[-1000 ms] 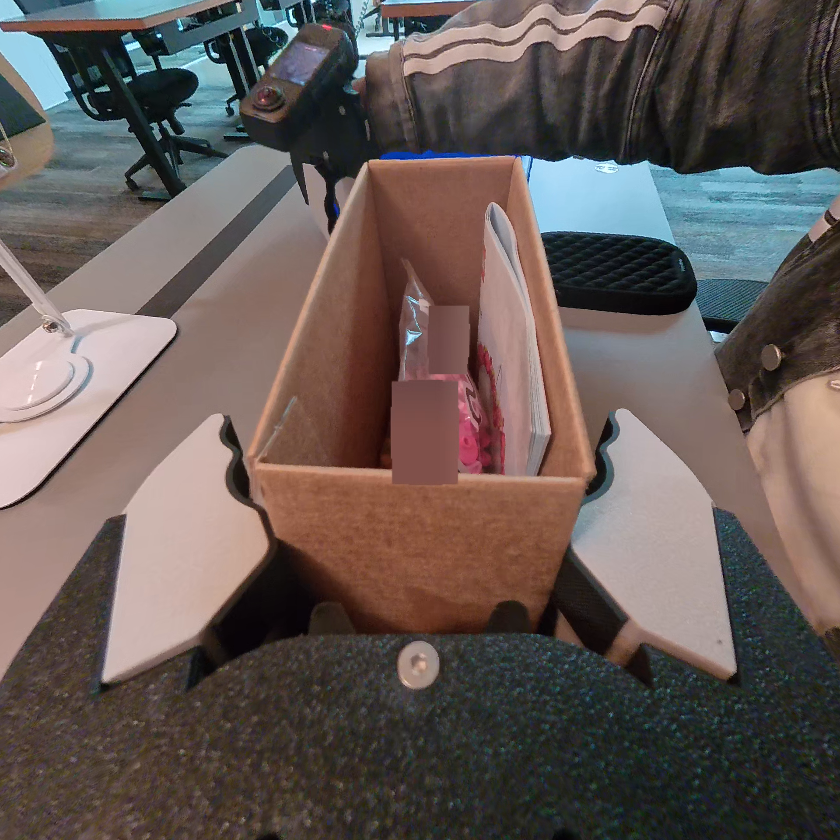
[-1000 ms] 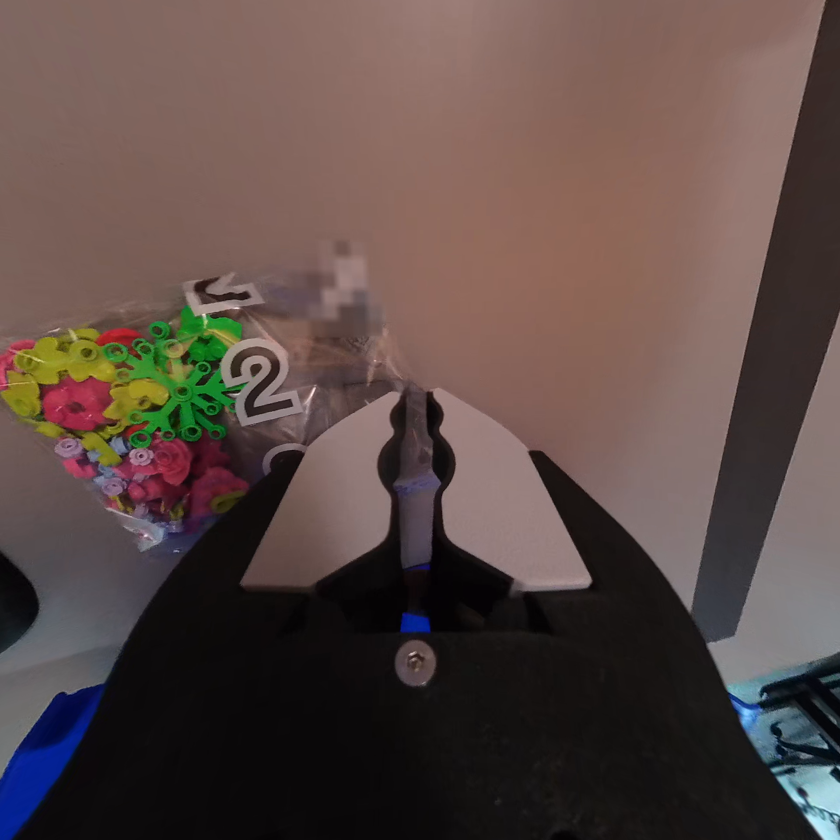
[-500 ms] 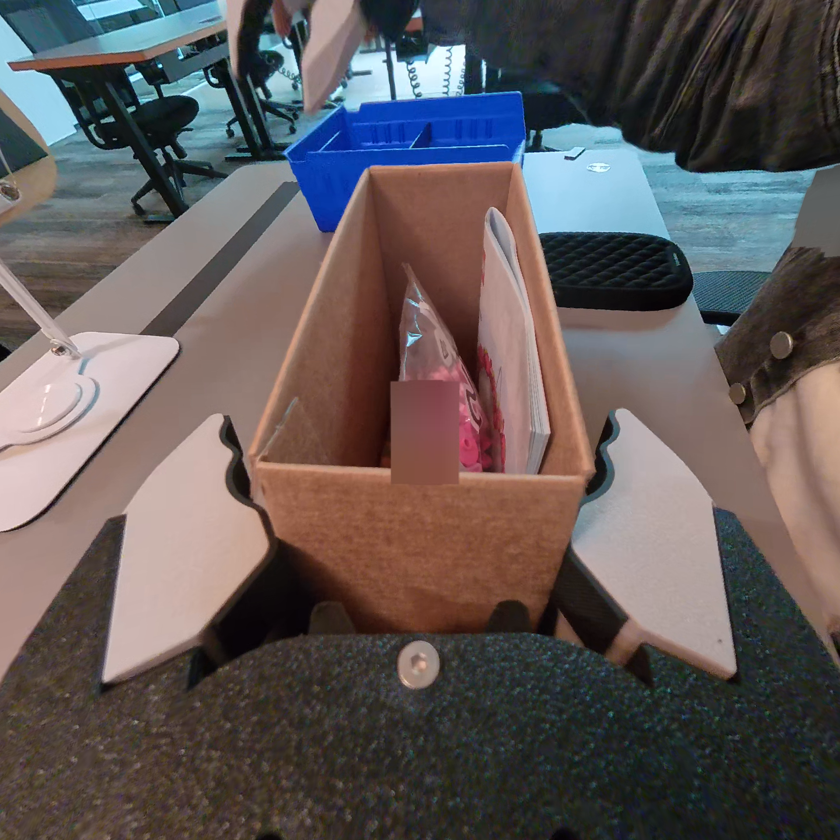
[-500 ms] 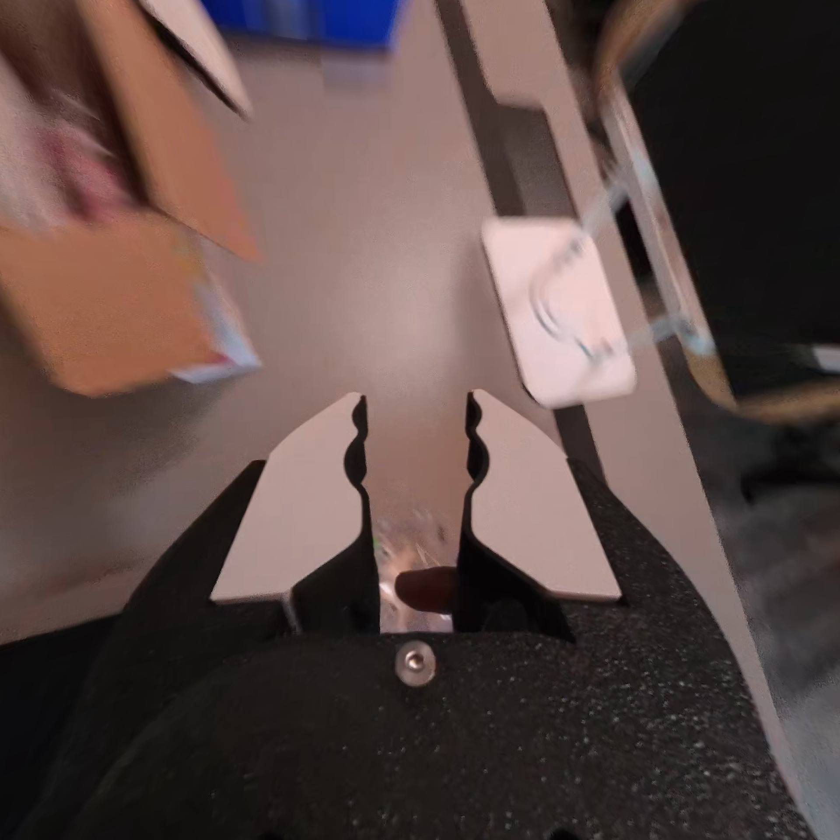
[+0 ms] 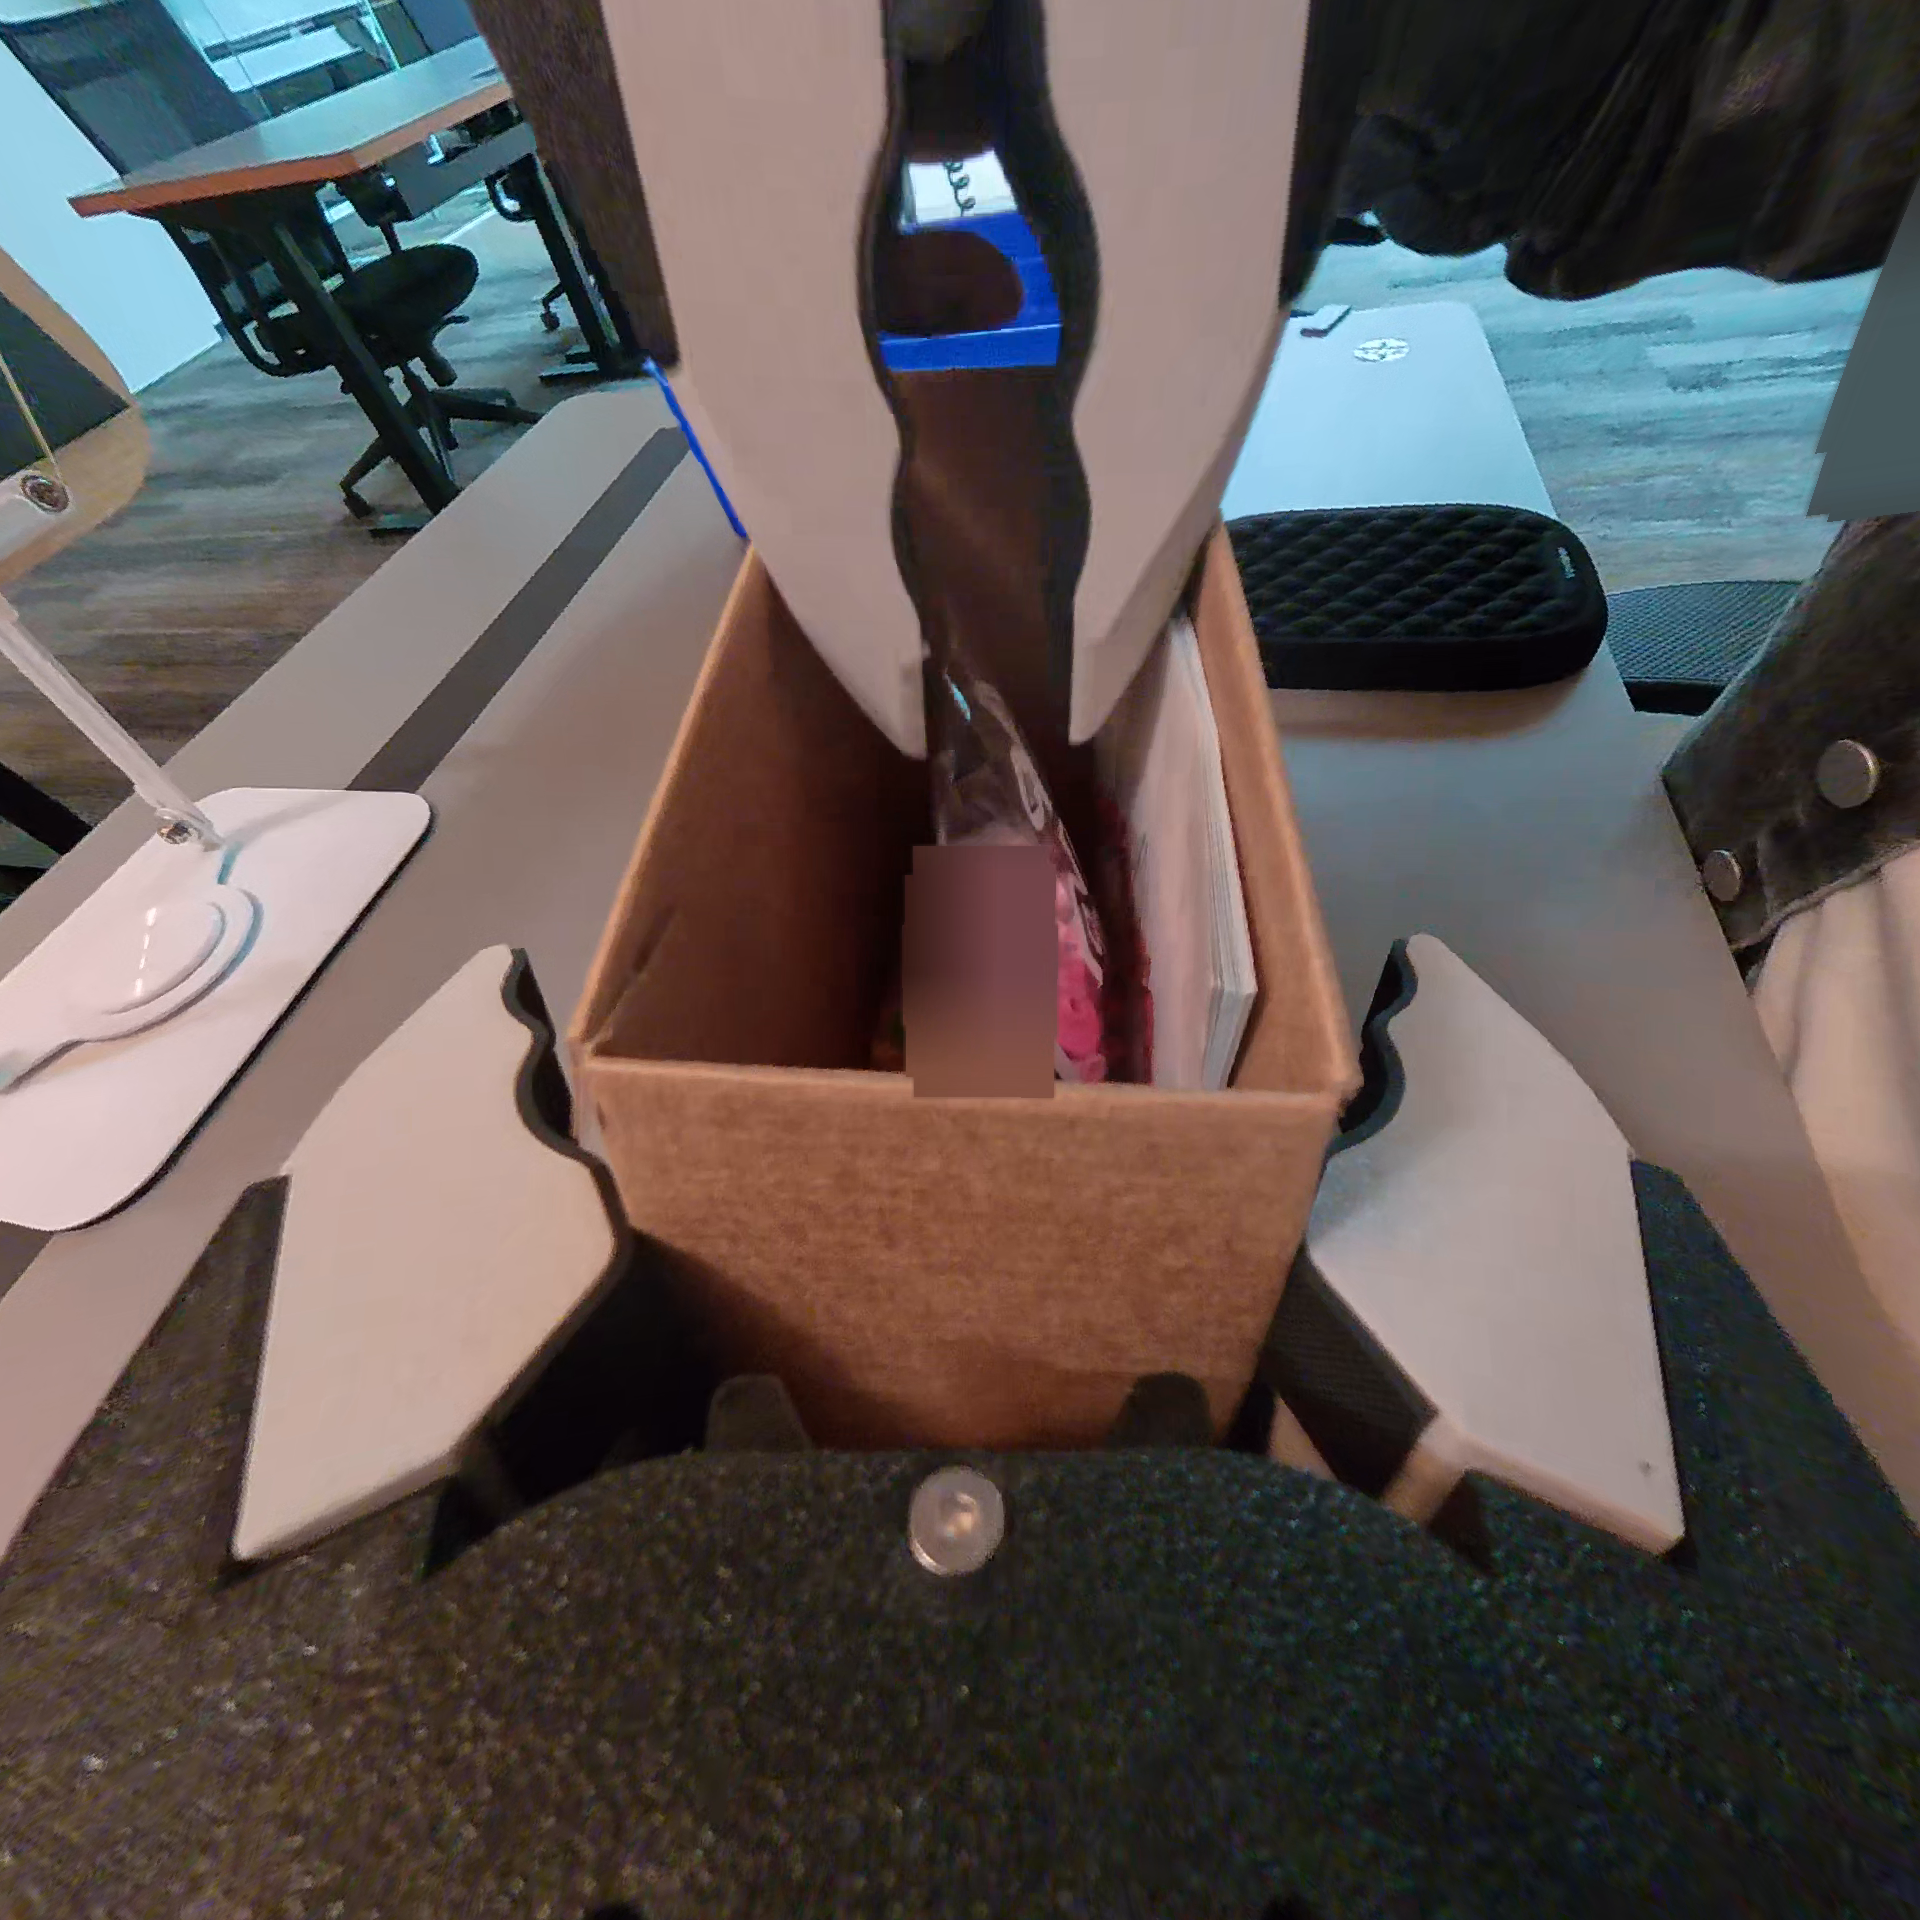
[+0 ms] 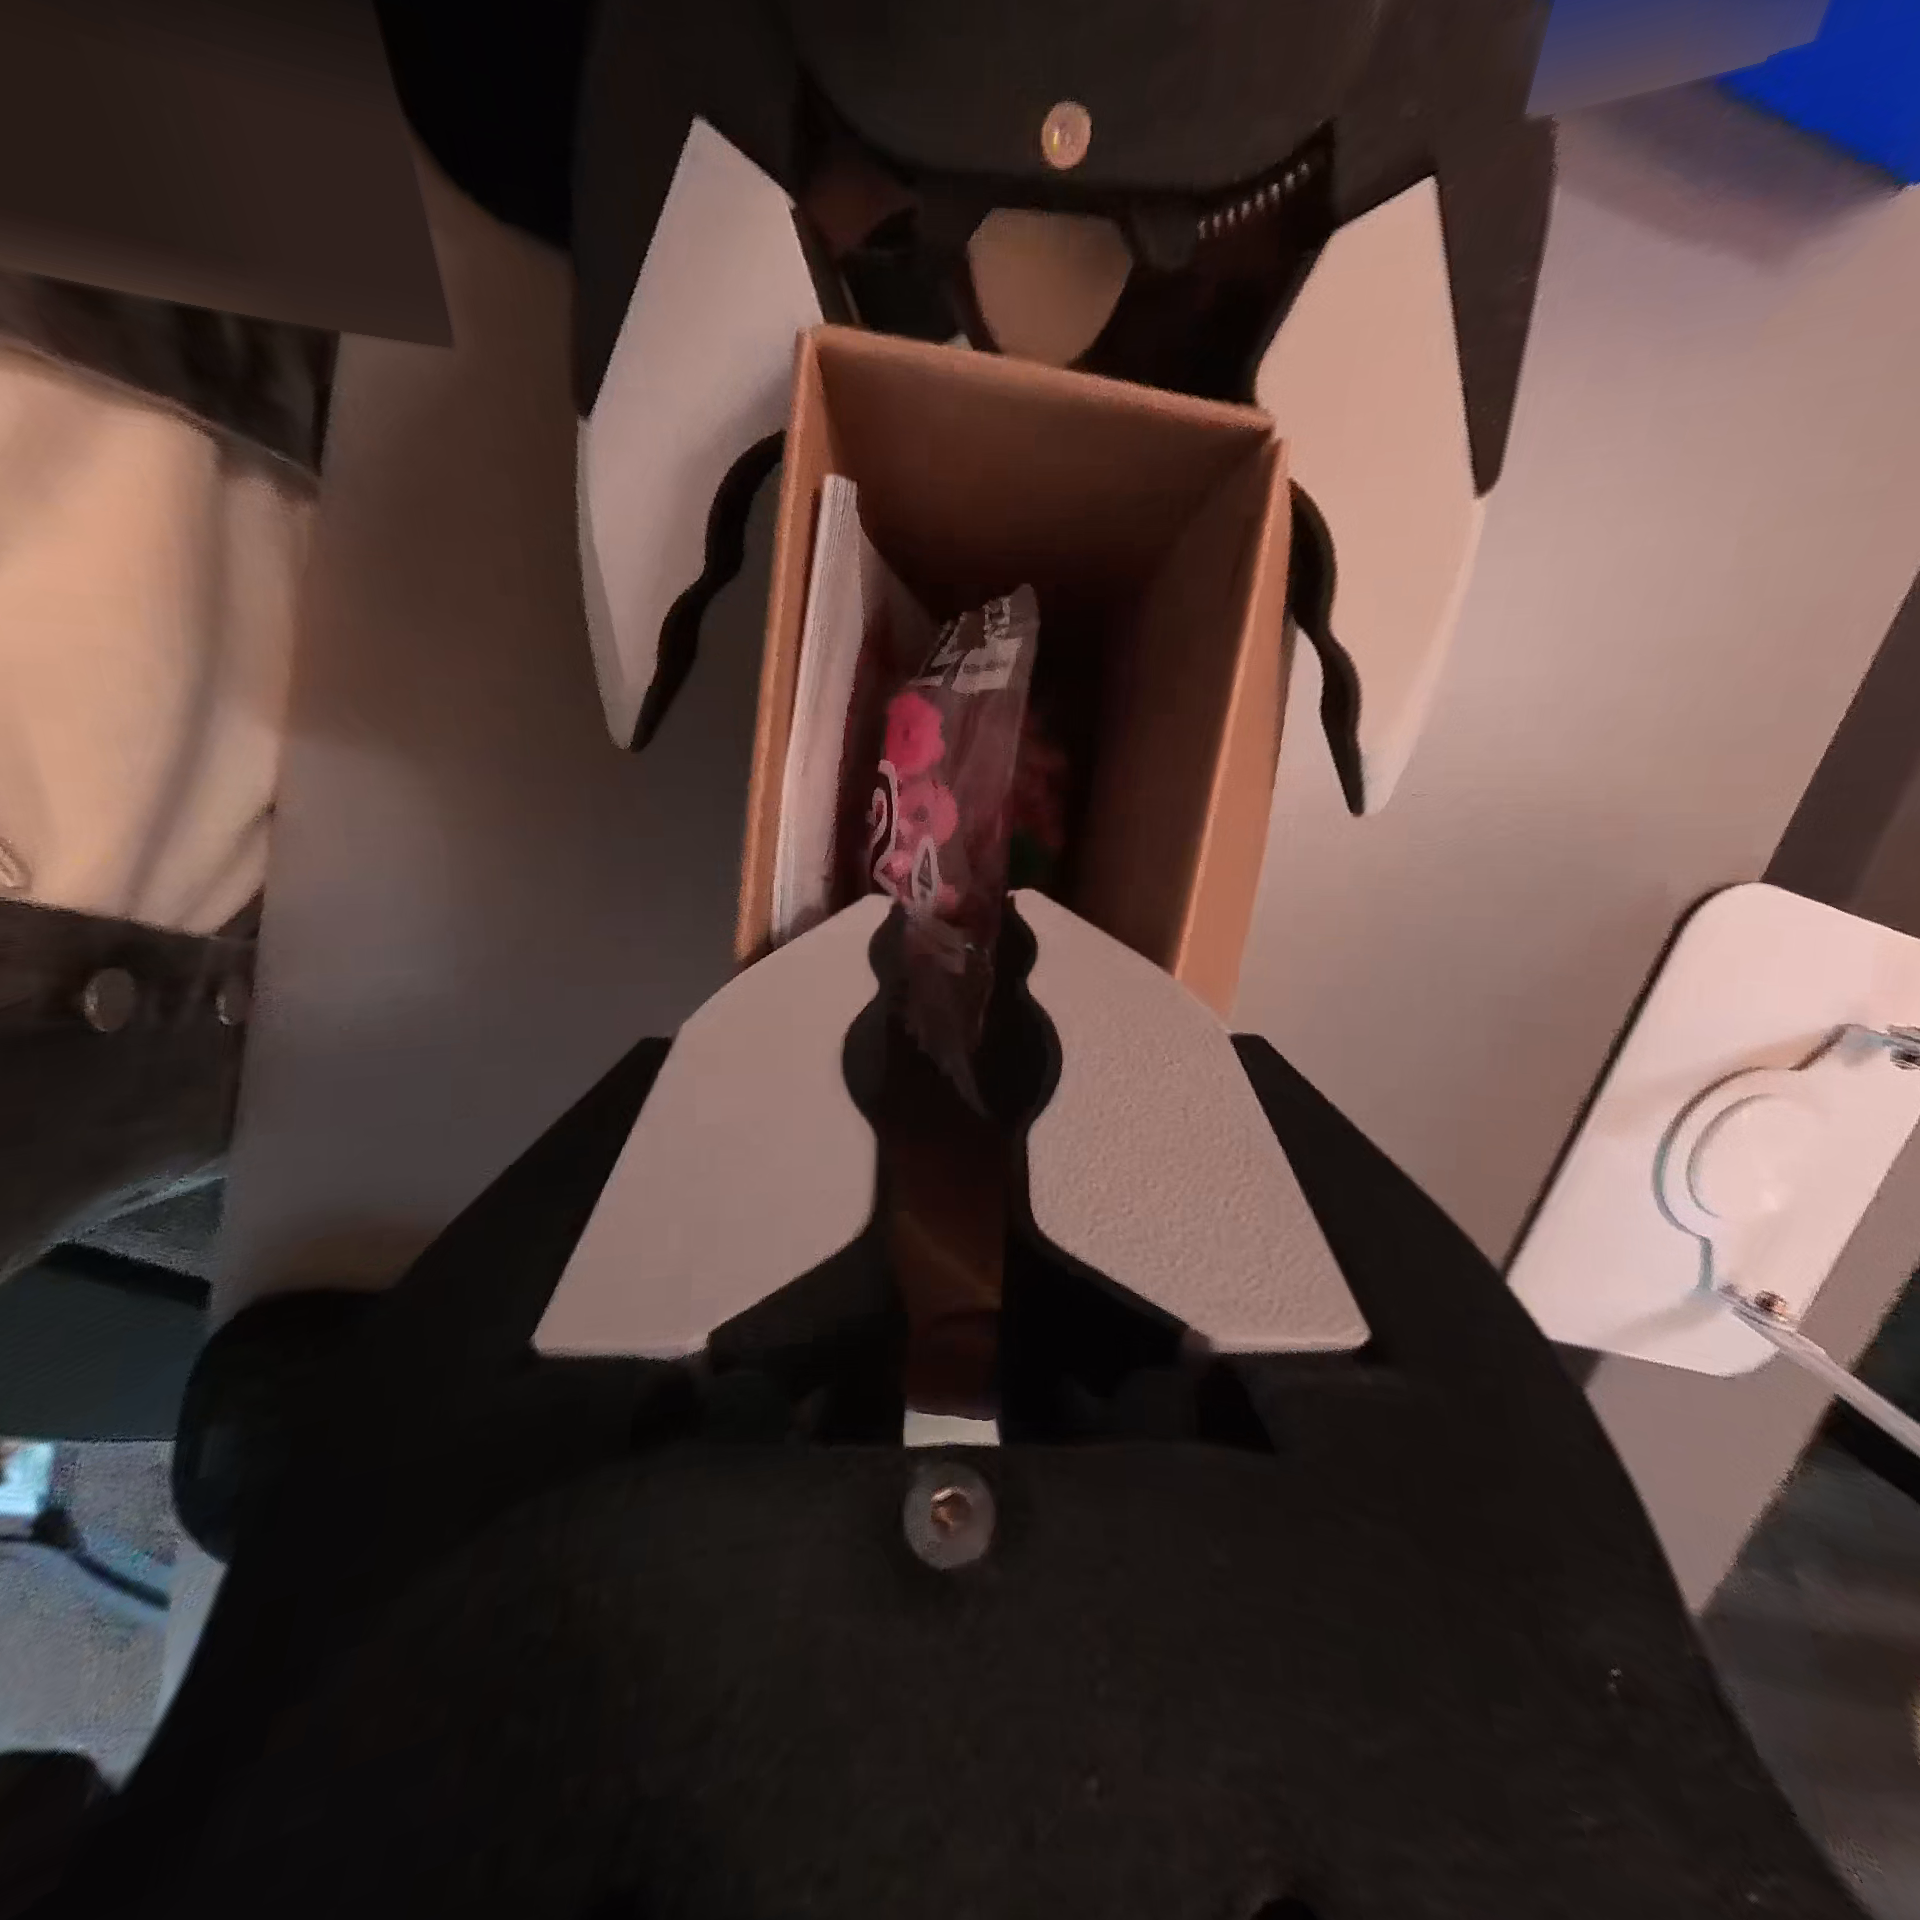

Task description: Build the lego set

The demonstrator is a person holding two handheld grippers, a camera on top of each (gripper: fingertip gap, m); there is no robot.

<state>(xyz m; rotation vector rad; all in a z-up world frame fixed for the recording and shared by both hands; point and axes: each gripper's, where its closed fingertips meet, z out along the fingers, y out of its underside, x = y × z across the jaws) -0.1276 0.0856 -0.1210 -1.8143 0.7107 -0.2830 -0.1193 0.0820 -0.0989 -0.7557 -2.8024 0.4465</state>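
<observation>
Steadying the cardboard box [image 5: 961, 1236] on the grey table [image 5: 436, 727], the left gripper [image 5: 956, 1049] is bracing it with its jaws spread wide, one white plate against each long side. The right gripper [image 6: 948, 914] is reaching down into the open top from the far end, jaws parted by a narrow gap with the crinkled upper edge of a clear plastic bag [image 6: 951, 769] sitting between them; whether they are already pinching the film I cannot tell. This looks like the unpacking step, well before any building. The next move probably calls for closing firmly on the thin film and lifting straight up, since the bag is standing wedged beside a white instruction booklet [image 5: 1195, 852] that is leaning upright against one box wall and could drag along. The box is matte brown corrugated board, tall and narrow, with stiff square edges. The bag is glossy and slack, showing pink rounded pieces [image 6: 914, 738] inside. Beyond the box a black quilted pad [image 5: 1413, 592] is lying on the table, and a smooth white lamp base [image 5: 177, 966] is sitting off to one side.
</observation>
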